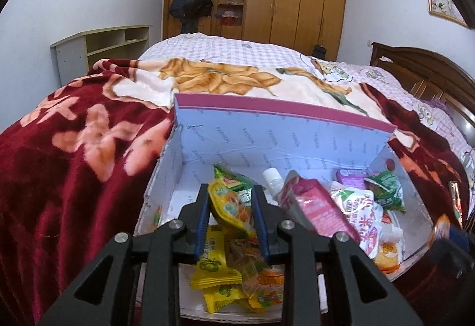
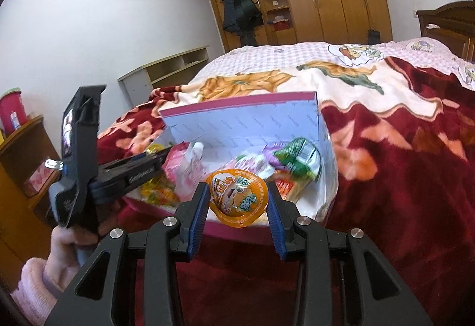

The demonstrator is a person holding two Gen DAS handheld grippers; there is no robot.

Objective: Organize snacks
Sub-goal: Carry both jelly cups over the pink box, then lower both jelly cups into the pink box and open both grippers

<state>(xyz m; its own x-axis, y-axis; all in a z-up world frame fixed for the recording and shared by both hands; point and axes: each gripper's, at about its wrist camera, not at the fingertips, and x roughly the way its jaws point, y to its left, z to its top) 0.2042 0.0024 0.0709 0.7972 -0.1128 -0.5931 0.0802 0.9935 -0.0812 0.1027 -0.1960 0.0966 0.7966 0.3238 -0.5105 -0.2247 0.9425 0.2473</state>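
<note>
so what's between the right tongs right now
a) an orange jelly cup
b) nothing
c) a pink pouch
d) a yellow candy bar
a: the right tongs are closed on the orange jelly cup, its foil lid facing the camera, held just in front of the snack box.

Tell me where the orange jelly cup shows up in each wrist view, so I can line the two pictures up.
Left wrist: orange jelly cup is a blurred sliver at the far right edge, beside the box's right wall.
Right wrist: low centre, between the right gripper fingers, near the box's front rim.
Shared landmark: the box's raised lid with the pink top edge.
</note>
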